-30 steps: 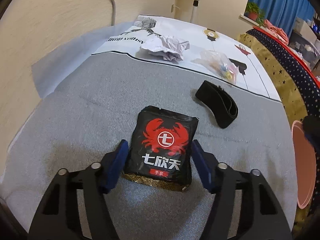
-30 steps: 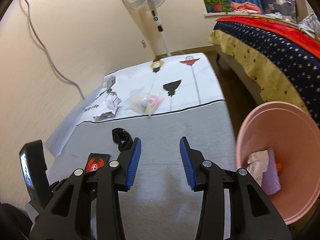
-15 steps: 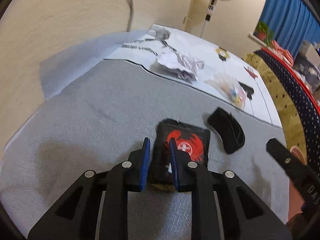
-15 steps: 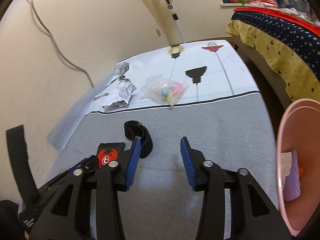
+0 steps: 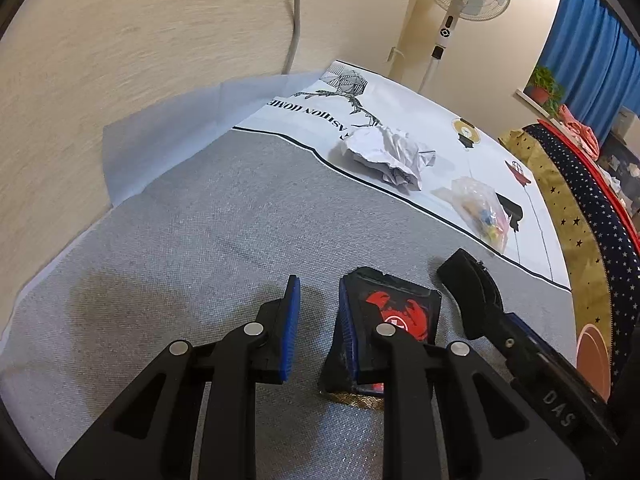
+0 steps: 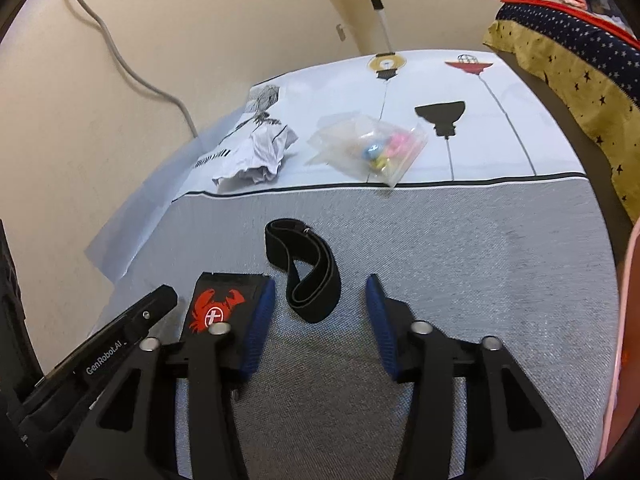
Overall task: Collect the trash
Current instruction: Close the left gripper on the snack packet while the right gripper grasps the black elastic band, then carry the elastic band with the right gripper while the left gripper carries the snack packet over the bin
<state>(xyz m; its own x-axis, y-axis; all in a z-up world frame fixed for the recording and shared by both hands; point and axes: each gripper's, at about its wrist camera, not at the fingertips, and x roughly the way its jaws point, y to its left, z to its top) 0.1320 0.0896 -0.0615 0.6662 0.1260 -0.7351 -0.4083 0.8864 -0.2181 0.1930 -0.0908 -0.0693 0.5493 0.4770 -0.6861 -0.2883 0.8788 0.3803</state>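
The left gripper (image 5: 316, 320) hangs low over the grey cloth (image 5: 200, 240) with its blue pads a narrow gap apart and nothing between them. Its right pad (image 5: 347, 332) sits against the left edge of the black crab packet (image 5: 400, 312), which lies outside the jaws rather than inside them; whether the pad truly presses the packet or only overlaps it in this view is hard to tell. The packet lies flat on the cloth.

Taking the crab packet as the landmark: just to its right lies the black elastic band (image 6: 304, 268), a flattened loop on the cloth, close to the packet but apart from it. Beyond the packet, past the black stripe where the cloth turns white, rests the crumpled white paper (image 5: 388, 152), and to the right of that paper the clear plastic bag (image 5: 480, 208) with small coloured bits inside. Further right of the packet, at the table's edge, a slice of the pink bin (image 5: 594, 356) shows.

The right gripper (image 6: 320, 320) is spread wide, holding nothing, its pads clear of everything. The black band lies just ahead of the gap between them, nearer the left pad (image 6: 258, 328), and the crab packet (image 6: 218, 304) lies just outside that pad
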